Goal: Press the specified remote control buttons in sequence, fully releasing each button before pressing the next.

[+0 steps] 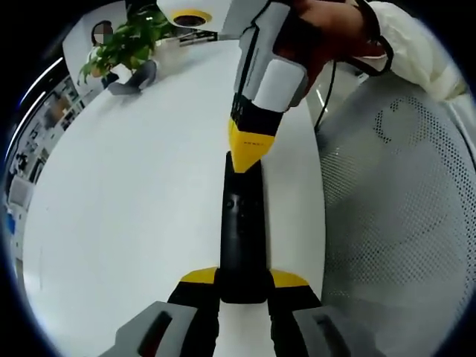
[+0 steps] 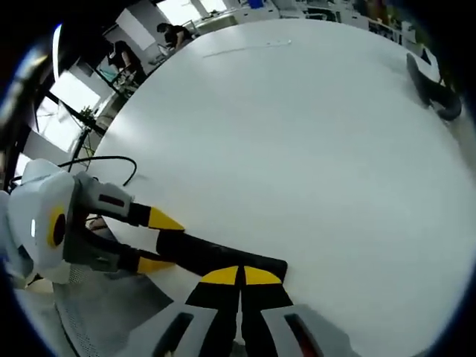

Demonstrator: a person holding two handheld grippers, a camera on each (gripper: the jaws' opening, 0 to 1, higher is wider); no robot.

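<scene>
Left gripper view, far left: a potted plant stands at the far edge of the white table, with a grey curved object lying just in front of it. A round yellow-and-black item sits at the table's far rim, too cut off to identify.

Centre of that view: the black remote control lies lengthwise on the table, near its right-hand edge. The left gripper is clamped on the remote's near end, one yellow-tipped jaw on each long side. The right gripper comes down from above, held in a person's hand (pale sleeve behind it). Its yellow jaws are pressed together into one wedge, whose point meets the remote's far end; whether a button is depressed cannot be told.

Right of that view: a white perforated chair just beside the table edge.

Right gripper view, left side: the left gripper reaches in, white body with a yellow disc, a black cable trailing behind it; its two yellow tips straddle the remote control, which lies on the table. At bottom centre the right gripper has its jaws closed flat against each other, tips on the remote's top. Far right: the grey curved object near the table's edge.
</scene>
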